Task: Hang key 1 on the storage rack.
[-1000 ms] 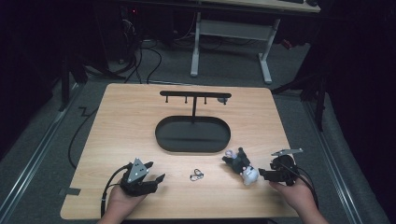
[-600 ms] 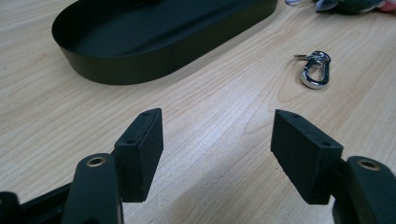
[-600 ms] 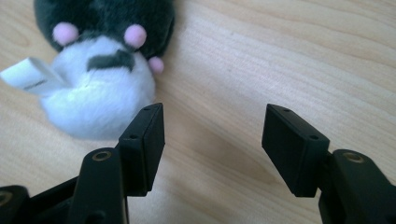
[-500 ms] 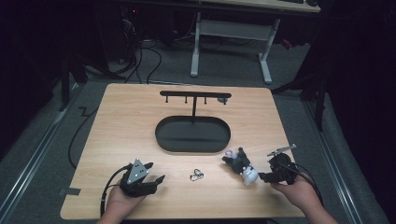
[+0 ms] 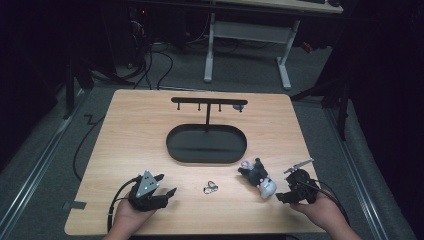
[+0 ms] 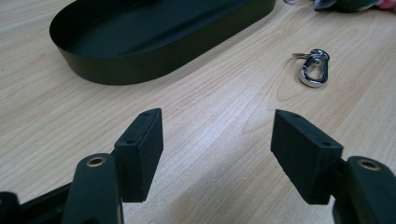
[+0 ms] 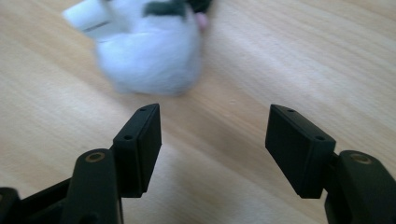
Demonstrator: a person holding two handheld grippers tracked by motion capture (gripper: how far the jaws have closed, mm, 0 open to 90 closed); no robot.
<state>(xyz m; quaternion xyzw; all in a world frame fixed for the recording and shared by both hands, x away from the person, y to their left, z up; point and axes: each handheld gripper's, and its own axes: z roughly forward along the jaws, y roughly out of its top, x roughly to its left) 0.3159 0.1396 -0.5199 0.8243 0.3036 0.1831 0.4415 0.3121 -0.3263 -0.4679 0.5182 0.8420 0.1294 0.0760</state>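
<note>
A plush toy lay on the wooden desk near its front right, just ahead of the right gripper, whose fingers had just been opening and stood spread with bare desk between them. In the right gripper view the toy's white part sat beyond the fingertips, nearer the left finger, apart from both and somewhat blurred. The left gripper rested at the front left of the desk, its fingers likewise spread wide with nothing but wood grain between them. A silver carabiner lay on the desk between the two grippers; in the left gripper view the clip was ahead and to the right of the fingers, well clear of them. A black oval tray with an upright hook rack stood at the middle of the desk, behind the toy and the clip.
</note>
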